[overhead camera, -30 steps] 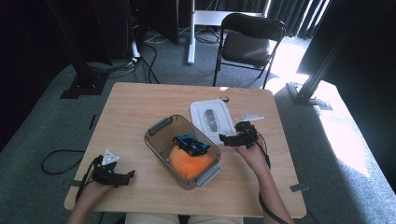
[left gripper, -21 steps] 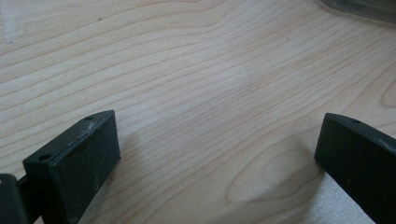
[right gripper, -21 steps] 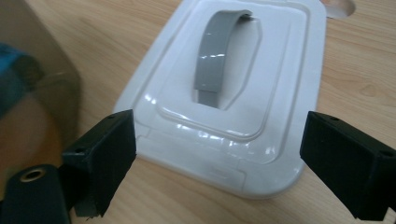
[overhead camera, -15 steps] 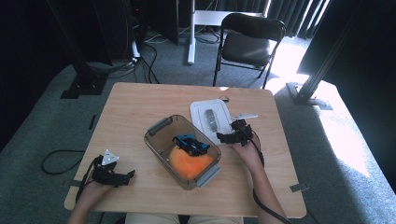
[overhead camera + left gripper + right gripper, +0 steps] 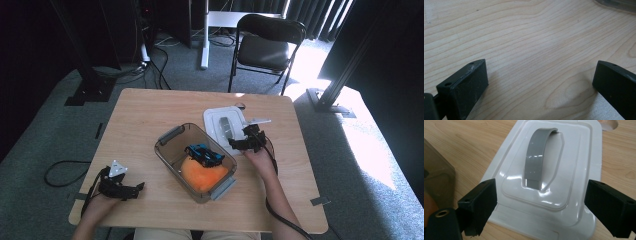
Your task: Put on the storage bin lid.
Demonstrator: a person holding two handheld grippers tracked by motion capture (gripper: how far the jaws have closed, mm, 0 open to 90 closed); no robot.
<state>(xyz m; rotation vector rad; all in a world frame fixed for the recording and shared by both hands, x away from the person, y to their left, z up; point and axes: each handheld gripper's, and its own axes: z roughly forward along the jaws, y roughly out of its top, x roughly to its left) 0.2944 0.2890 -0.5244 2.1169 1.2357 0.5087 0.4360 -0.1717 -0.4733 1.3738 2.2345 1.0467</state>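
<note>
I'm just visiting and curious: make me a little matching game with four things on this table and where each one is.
Things:
1. white lid
2. blue toy car
3. left gripper
4. right gripper

Places:
a. inside the clear bin, on top of an orange thing
b. flat on the table, beside the bin, grey handle up
c. open over bare wood near the table's front corner
d. open at the lid's near edge

Pairs: 1-b, 2-a, 3-c, 4-d
</note>
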